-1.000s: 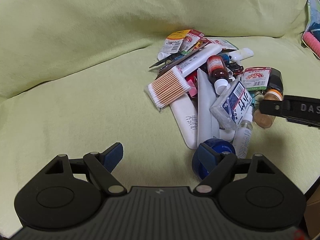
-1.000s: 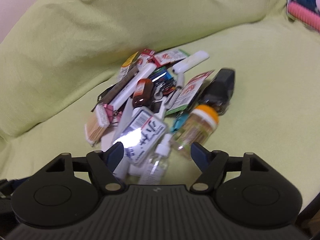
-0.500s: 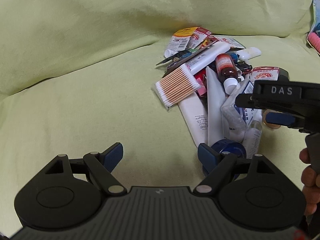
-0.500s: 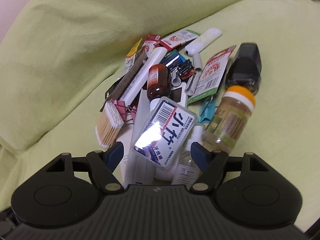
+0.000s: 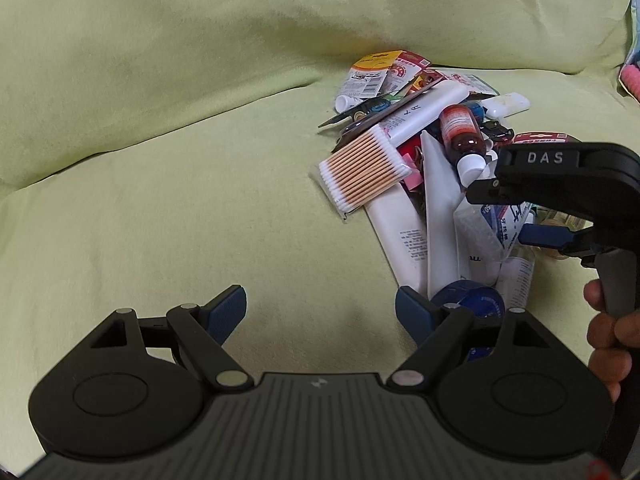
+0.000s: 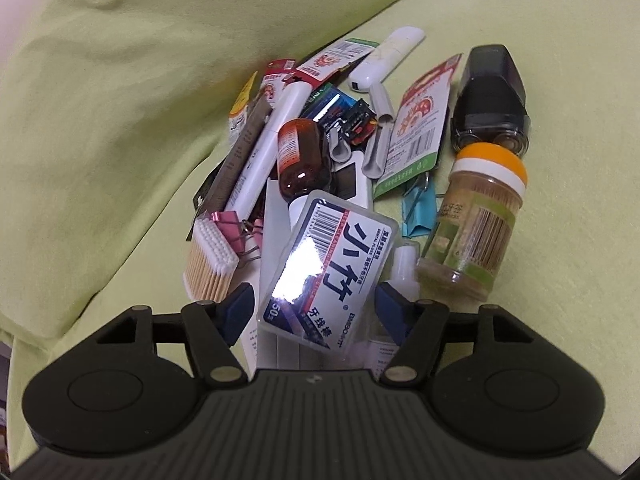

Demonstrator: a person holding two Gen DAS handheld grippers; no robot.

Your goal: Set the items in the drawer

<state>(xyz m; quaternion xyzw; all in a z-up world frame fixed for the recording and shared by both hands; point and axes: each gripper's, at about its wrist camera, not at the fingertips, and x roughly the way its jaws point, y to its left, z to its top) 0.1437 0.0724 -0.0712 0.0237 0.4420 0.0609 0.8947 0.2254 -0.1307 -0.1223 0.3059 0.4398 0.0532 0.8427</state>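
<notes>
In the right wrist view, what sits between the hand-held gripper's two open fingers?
The right hand-held gripper is open, with the clear floss-pick box lying between its fingers on the pile, not yet clamped. The right wrist view shows this.

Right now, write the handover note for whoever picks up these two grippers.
Left gripper: open, empty, low over the green cover, beside the blue tape roll.
Right gripper: open, its fingers either side of the clear floss pick box; not closed on it yet.
Items: all in one pile on the cover, including cotton swabs, brown bottle and toothpick jar.
Done: nothing picked. No drawer in view.
Left: close on the box, carry it to the drawer, then the rest.
</notes>
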